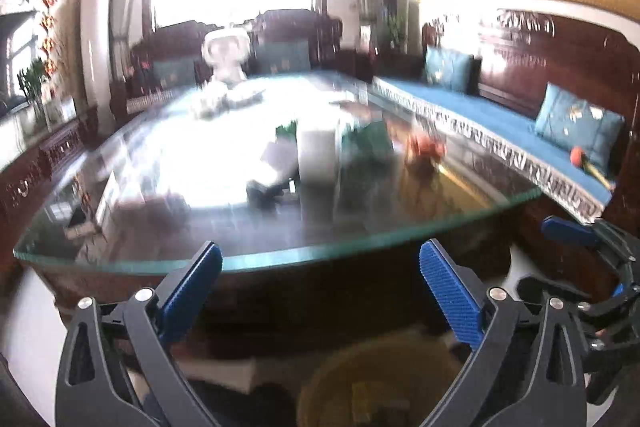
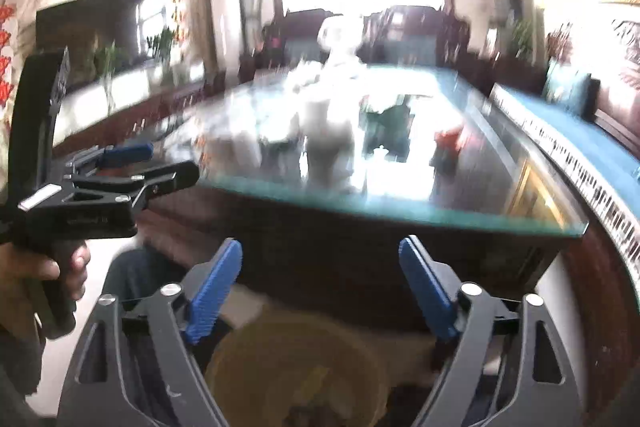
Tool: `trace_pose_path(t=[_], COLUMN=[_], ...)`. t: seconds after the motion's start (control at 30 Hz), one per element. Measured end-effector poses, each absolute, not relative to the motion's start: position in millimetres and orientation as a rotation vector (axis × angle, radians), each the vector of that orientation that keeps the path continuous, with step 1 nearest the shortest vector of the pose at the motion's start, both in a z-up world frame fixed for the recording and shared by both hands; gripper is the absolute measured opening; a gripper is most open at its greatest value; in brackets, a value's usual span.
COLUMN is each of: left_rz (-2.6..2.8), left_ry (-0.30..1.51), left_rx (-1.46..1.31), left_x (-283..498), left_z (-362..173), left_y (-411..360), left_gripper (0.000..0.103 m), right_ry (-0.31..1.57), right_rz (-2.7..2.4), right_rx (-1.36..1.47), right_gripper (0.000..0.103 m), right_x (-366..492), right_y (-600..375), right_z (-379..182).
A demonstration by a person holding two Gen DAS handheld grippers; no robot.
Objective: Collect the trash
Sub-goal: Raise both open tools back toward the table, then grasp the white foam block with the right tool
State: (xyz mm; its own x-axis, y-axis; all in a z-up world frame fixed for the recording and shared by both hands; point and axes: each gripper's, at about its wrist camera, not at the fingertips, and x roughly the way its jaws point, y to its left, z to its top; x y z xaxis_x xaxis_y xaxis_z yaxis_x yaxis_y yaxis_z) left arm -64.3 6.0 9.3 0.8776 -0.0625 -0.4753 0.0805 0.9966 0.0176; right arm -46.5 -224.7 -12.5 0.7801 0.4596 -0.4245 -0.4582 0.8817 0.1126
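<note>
Both views are blurred by motion. My left gripper (image 1: 320, 267) is open and empty, held in front of the near edge of a glass-topped table (image 1: 280, 251). My right gripper (image 2: 320, 263) is open and empty, also before the table edge (image 2: 400, 207). A yellow bin (image 1: 380, 379) stands on the floor below both grippers; it also shows in the right wrist view (image 2: 296, 367). On the table lie a white cup-like item (image 1: 318, 155), green packaging (image 1: 370, 143), a red wrapper (image 1: 426, 147), a dark item (image 1: 264, 191) and crumpled white paper (image 1: 224, 99).
A wooden sofa with blue cushions (image 1: 500, 115) runs along the right of the table. Wooden chairs (image 1: 288, 43) stand at the far end before a bright window. A low cabinet with plants (image 1: 36, 131) lines the left wall.
</note>
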Motion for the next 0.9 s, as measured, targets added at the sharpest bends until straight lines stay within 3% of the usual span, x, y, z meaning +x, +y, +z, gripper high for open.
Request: trace_pose_path(t=[0.1,0.3,0.9], left_rz=[-0.043,0.003,0.023], left_ry=[0.435,0.409,0.623], left_rx=[0.043,0.013,-0.152], left_x=[-50.9,-23.3,89.3], left_z=[25.8,30.9,-31.2], left_y=[7.2,18.3,78.7], left_gripper=[0.099,0.099,0.099], right_ry=[0.351,0.260,0.398], right_rz=[0.464,0.418,0.484], right_rx=[0.017,0.028,0.121], right_gripper=[0.095,0.095,0.094], right_x=[-40.8,-21.6,69.1], right_y=[-230.7,-235.8,-201.2], right_z=[7.9,20.4,-5.4])
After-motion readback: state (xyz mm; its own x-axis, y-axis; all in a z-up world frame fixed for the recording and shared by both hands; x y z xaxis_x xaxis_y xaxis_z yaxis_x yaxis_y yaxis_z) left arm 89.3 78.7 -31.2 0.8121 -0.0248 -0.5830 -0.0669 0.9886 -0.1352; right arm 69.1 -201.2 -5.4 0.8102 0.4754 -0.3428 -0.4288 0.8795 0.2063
